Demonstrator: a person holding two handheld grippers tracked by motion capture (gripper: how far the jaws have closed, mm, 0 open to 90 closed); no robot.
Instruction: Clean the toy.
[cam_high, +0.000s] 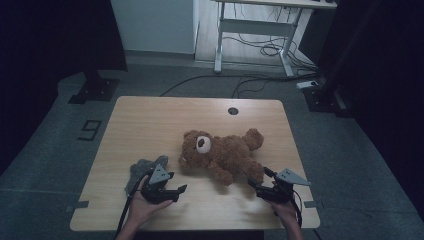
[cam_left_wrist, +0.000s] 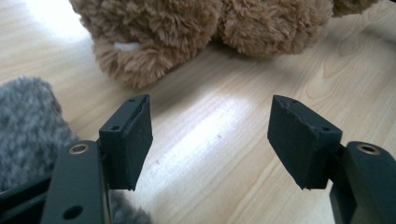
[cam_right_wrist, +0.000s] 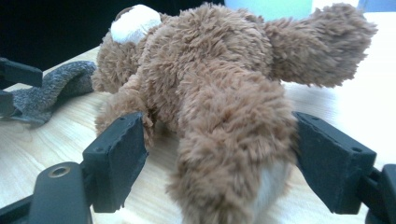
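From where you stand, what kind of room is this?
Probably a lab or recording studio, not a home: a bare wooden table on grey carpet, dark curtains at both sides, loose cables under a desk frame behind, and a floor number marking.

The place looks like a lab or recording studio: a small wooden tabletop (cam_high: 150, 120) stands on grey carpet marked with a taped number (cam_high: 90, 130), black curtains (cam_high: 55, 35) hang at both sides, and cables (cam_high: 260, 47) trail beneath a white height-adjustable desk (cam_high: 260, 25) behind.
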